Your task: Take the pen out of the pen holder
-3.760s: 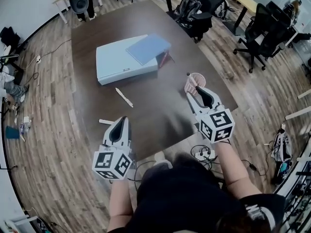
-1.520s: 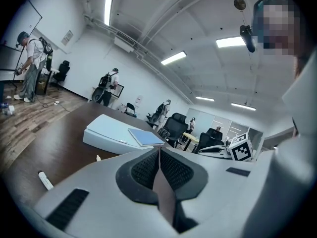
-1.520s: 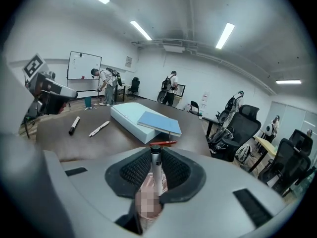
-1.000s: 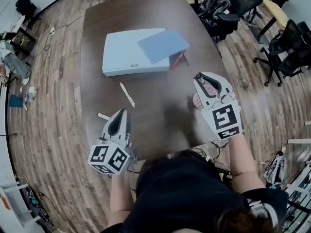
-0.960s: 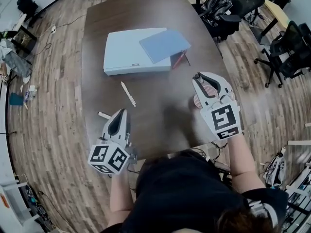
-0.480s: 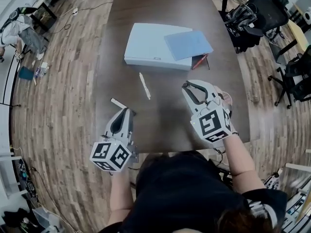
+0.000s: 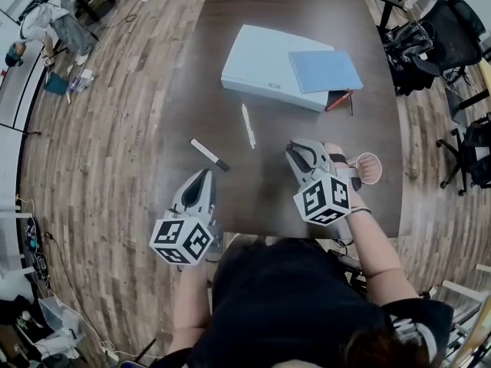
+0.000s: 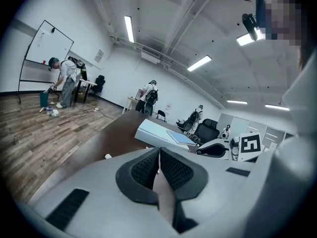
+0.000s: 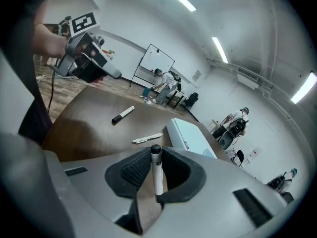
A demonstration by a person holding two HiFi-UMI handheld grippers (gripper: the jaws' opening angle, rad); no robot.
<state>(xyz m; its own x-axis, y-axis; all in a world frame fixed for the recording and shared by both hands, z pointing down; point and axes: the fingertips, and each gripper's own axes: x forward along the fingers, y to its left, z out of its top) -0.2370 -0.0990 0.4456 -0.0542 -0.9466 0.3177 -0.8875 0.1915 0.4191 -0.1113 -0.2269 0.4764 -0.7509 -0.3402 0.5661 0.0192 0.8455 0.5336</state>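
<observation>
Pen: white barrel with small dark print, black cap at the far end. It is clamped in the right tongs, pads pressing on the barrel from both sides. It lies along the jaws, cap poking just past the pads, clear of the pen holder.

Pen holder: pink, round, upright on the bench, just right of the right tongs and close to the near edge. From above I cannot tell what it contains.

Left tongs: closed, pads meeting, nothing between them. They hover at the near left corner of the bench, pointing across it.

On the dark brown bench ahead of the tongs:
- a white marker with black cap, towards the left
- an all-white pen, lying loose past the marker
- a large flat white box further back
- a blue folder resting on the box's right end
- a red pen at the box's near right corner
</observation>
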